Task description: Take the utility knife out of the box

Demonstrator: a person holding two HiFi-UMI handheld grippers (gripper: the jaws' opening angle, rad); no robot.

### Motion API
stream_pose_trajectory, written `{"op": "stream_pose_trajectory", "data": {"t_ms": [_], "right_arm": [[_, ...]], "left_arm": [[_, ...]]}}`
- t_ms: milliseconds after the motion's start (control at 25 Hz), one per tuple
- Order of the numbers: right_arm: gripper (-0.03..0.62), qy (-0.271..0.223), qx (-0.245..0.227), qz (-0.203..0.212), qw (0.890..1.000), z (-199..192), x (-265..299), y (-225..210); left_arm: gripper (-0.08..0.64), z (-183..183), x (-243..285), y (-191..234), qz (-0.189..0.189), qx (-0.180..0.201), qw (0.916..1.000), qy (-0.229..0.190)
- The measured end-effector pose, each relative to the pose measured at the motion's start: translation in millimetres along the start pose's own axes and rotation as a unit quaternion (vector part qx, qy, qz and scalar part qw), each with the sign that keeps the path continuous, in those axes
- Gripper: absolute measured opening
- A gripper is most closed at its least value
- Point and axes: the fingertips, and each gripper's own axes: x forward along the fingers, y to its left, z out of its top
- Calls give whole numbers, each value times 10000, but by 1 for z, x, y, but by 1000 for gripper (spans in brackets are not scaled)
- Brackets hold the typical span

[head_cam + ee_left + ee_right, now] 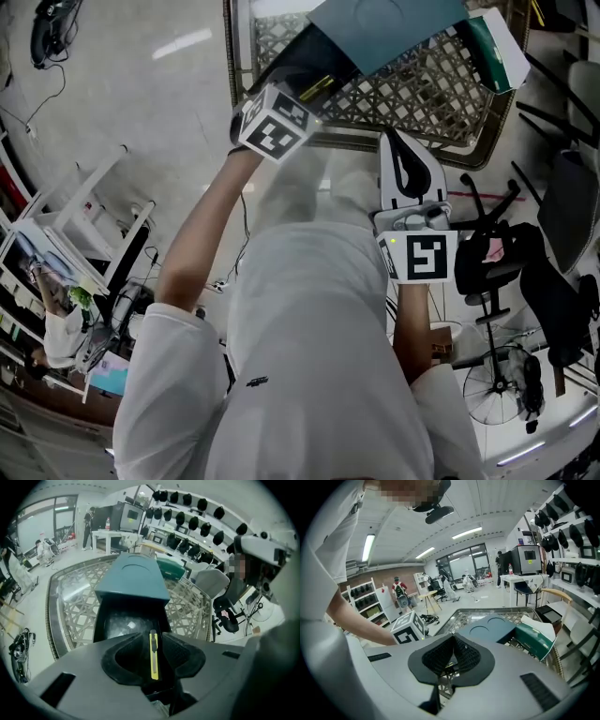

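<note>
A yellow utility knife (153,660) lies lengthwise in the open black box (119,620), whose teal lid (132,576) is tilted up behind it. My left gripper (152,635) points steeply down into the box. Its jaws are open, one on each side of the knife, and the pads do not press on it. In the head view its marker cube (273,126) is at the near edge of the lattice table (427,98). My right gripper (452,654) hangs short of the table at the right, jaws shut with nothing between them; its white body (410,183) shows from above.
A green and white carton (536,640) lies on the table right of the box. A black office chair (492,267) and a floor fan (511,375) stand at the right, white shelving (94,211) at the left. Desks, monitors and people are further back.
</note>
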Motion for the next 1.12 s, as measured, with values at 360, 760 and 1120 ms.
{"op": "stream_pose_trajectory", "data": {"t_ms": [360, 760, 1120], "right_arm": [[0, 13, 48, 36, 10000, 3, 4, -1], [0, 14, 70, 114, 9999, 6, 11, 9], [0, -42, 30, 150, 9999, 9, 9, 19]], "left_arm": [[124, -18, 21, -1, -173, 54, 9993, 337], [54, -26, 30, 7, 142, 667, 9966, 471], [44, -25, 30, 12, -74, -66, 9991, 402]]}}
